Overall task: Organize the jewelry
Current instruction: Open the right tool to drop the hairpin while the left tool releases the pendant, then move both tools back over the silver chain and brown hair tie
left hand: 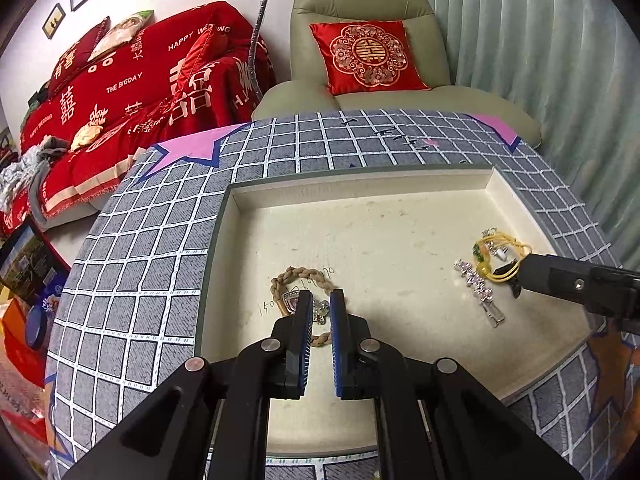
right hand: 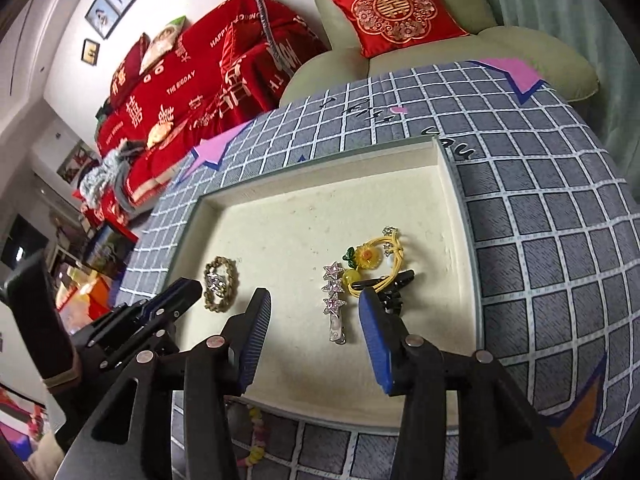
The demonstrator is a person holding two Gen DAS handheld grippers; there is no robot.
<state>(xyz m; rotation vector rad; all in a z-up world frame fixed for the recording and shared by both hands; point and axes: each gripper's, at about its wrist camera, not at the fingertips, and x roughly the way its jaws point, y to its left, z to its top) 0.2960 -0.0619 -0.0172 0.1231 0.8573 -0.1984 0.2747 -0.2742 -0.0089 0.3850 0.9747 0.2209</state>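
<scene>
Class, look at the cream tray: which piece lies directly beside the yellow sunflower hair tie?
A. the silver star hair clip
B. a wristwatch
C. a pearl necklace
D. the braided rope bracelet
A: the silver star hair clip lies right beside the yellow sunflower hair tie, while the braided rope bracelet sits apart across the tray.

Left gripper (left hand: 321,300) tilted down, jaws nearly closed, narrow gap. Right gripper (right hand: 316,300) at its 3 o'clock, tilted down, jaws parted.
</scene>
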